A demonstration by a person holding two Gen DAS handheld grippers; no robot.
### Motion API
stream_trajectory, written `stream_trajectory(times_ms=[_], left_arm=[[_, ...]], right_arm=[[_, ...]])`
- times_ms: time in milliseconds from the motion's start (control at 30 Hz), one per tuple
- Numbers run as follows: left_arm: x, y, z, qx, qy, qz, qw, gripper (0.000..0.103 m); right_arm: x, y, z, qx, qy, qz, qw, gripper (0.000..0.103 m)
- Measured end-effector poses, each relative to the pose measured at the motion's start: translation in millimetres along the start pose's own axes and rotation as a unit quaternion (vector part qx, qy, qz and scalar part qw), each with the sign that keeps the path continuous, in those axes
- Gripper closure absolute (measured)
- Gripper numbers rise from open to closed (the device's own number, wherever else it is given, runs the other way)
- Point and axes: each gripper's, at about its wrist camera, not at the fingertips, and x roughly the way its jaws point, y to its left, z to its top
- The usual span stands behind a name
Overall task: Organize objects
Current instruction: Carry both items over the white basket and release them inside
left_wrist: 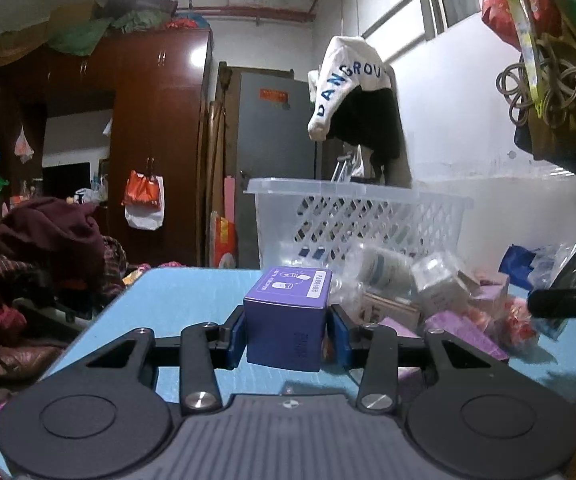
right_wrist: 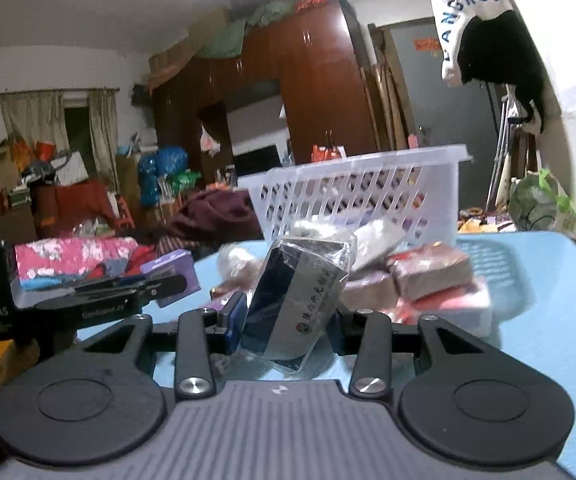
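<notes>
The left gripper clamps a purple box just short of the white basket. The right gripper pinches a tilted, plastic-wrapped dark packet, seemingly by its film; in front of the basket, it could slip onto the heap of packets.

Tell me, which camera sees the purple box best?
The left wrist view. There the purple box sits big and sharp, right between the left gripper fingers, with its printed top facing the camera. The right wrist view only catches part of it far left, blurry, behind the other gripper's black arm.
</notes>
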Motion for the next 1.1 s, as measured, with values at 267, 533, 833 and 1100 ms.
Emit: stream_trajectory(times_ms=[267,533,833,1100], left_arm=[[-3,3,7,0.000,-0.014,0.007,0.9999,0.057],[-3,9,10,-0.009,-0.018,0.002,0.9998,0.057],[-8,19,31,-0.033,-0.044,-0.049,0.9973,0.057],[40,17,116,-0.038,-0.065,-0.098,0.9923,0.057]], right_arm=[[-2,-12,9,0.005,-0.015,-0.017,1.000,0.058],[-4,-25,10,0.015,-0.017,-0.038,0.999,0.058],[-5,-32,27,0.008,-0.050,-0.035,0.998,0.058],[39,-53,94,-0.021,-0.076,-0.010,0.997,0.058]])
